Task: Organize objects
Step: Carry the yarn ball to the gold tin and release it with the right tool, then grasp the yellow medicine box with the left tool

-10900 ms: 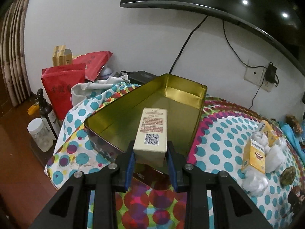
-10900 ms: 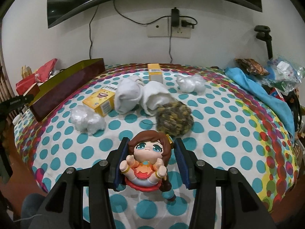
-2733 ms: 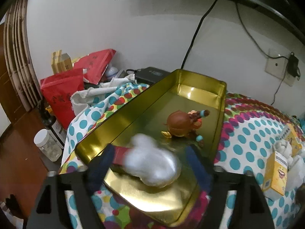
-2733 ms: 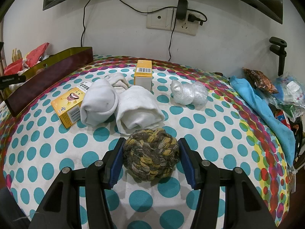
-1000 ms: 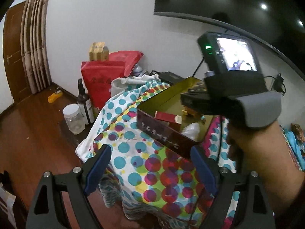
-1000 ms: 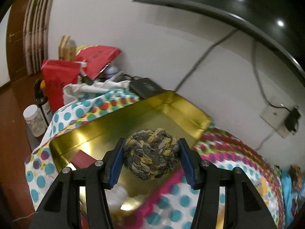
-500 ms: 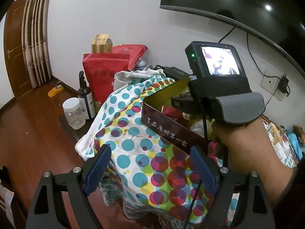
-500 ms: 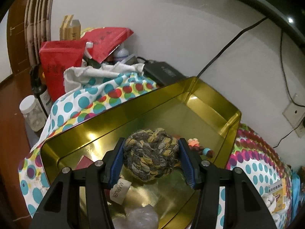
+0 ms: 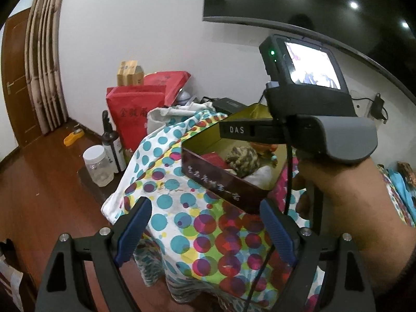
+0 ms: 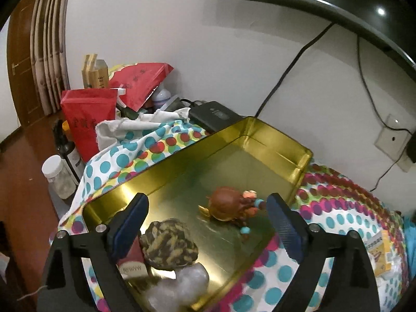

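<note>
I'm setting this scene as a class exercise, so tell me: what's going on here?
A person is tidying loose items into a gold-lined rectangular tin on a polka-dot tablecloth. The right gripper has just been opening its jaws, and the brown-and-yellow woven yarn ball now lies free in the tin beside a brown-haired doll figure, a red box and a white crinkled plastic bundle. The left gripper hovers open and empty before the table's edge.

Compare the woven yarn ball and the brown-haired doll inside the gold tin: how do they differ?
The yarn ball is round, mottled grey and yellow; the doll is glossy brown with orange and blue details. The ball lies nearer the camera beside a red box, the doll lies farther back. Both rest inside the gold tin, ungripped.
</note>
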{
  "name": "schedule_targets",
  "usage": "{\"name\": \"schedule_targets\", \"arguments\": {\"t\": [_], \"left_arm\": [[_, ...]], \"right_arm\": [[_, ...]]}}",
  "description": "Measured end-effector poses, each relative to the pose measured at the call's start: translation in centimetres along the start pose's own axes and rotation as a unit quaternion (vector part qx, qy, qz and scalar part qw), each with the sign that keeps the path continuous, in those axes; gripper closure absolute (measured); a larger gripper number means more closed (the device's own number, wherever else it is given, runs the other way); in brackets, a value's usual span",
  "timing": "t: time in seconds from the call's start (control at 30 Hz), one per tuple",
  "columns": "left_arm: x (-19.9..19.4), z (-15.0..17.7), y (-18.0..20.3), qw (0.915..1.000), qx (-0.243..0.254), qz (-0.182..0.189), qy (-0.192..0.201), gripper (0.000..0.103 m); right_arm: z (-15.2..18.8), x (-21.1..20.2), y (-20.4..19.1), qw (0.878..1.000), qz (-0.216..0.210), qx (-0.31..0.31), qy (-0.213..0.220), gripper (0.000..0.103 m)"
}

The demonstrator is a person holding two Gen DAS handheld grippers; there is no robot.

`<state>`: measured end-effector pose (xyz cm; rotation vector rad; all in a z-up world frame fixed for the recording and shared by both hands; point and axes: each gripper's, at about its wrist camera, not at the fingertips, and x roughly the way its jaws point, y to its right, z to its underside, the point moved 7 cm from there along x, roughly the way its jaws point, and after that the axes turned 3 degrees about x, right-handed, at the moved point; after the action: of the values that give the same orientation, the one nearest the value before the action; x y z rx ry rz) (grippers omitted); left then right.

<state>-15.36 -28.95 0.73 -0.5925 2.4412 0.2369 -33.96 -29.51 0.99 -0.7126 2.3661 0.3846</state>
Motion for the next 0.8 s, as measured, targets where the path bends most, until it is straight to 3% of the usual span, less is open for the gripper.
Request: {"name": "schedule_targets", "arguments": {"t": [0.23,0.47,0.6,0.8], "left_arm": [[-1.1,0.1,2.4,0.9993,0.029,0.008,0.024,0.016],[-1.4,1.7,5.8,0.9971,0.063,0.029,0.032,0.016],[-1.8,3.0,8.6,0.9924,0.106,0.029,0.054,0.016],[-2.1,4.9,13.8,0.9828,0.147,0.098,0.054,0.016]], "right_arm": [[1.6,-2.5,4.8,0.999,0.026,0.020,0.002,0.011],[5.4,-5.2,13.1,0.996,0.073,0.053,-0.005,0.010],[8.5,-7.0,18.3,0.993,0.100,0.066,-0.006,0.010],[14.1,-10.0,26.5,0.984,0.147,0.101,-0.002,0.008]]}}
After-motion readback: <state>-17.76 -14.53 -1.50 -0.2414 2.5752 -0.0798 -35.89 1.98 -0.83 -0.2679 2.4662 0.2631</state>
